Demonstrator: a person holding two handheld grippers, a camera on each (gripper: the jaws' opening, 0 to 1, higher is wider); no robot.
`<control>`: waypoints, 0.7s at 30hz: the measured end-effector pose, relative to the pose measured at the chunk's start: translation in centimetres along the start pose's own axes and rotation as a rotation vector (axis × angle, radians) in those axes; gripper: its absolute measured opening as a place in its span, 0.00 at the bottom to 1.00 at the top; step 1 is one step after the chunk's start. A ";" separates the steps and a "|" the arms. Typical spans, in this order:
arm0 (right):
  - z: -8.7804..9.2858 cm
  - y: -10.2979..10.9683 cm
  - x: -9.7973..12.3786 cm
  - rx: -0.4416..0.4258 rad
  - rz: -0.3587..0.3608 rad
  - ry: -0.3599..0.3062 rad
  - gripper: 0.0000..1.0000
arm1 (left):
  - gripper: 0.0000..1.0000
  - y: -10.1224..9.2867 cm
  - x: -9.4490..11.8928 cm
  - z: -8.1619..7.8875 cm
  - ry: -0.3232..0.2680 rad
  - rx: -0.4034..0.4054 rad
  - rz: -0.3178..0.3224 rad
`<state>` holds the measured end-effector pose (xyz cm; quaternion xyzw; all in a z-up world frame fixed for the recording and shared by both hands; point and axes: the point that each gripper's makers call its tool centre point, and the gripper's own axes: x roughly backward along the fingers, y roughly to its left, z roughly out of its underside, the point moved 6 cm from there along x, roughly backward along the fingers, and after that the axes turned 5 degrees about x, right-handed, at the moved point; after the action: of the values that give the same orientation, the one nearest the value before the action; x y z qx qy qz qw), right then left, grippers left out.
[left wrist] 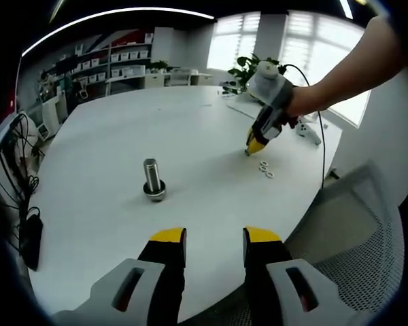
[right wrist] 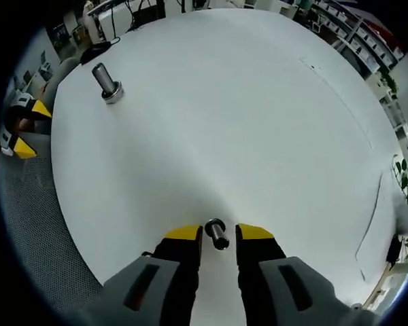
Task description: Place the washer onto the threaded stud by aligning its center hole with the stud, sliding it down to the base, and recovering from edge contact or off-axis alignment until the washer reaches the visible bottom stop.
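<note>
- the right tongs (right wrist: 218,234) hang low over the white counter (right wrist: 258,102), jaws set narrow on either side of a small metal piece (right wrist: 217,234) with a ringed end. it looks like a short bolt or a stacked washer, and i cannot tell if the jaws actually pinch it.
- in the left gripper view the right tongs (left wrist: 253,146) point their tips down just beside a few loose washers (left wrist: 265,168) lying flat on the counter.
- the threaded stud (left wrist: 153,179) stands upright on its round base, well apart from the washers and nearer the left tongs (left wrist: 214,236), which hover at the counter's edge, jaws parted and holding nothing.
- step in hand, as i judge it: picking a washer. close on its rim so the center hole stays free, and keep it level on the way to the stud.
- over the stud, line the hole up with the axis before lowering. if an edge catches the threads, lift a touch, re-center, then slide down to the base.
- the left tongs could steady the base if it skids.
- the counter is smooth, white and rounded, so thin washers may be hard to get under.
- around it: a mesh chair (left wrist: 357,231), shelves with bins (left wrist: 115,64), bright windows (left wrist: 306,47), a potted plant (left wrist: 248,68) and cables (left wrist: 13,170) at one side.
</note>
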<state>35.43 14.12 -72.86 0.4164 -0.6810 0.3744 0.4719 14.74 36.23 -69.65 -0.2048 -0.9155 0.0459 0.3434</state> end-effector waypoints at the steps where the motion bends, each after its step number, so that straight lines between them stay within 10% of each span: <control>1: 0.1 0.0 0.2 -0.008 0.001 -0.005 0.23 | 0.31 0.0 0.0 0.0 0.001 0.000 0.000; 21: 3.2 1.8 0.4 -0.014 -0.037 0.009 0.25 | 0.31 -0.1 0.0 0.0 0.000 -0.005 0.002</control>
<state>32.61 11.85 -73.60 0.4239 -0.6735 0.3628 0.4849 14.72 36.09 -69.61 -0.2067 -0.9154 0.0439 0.3425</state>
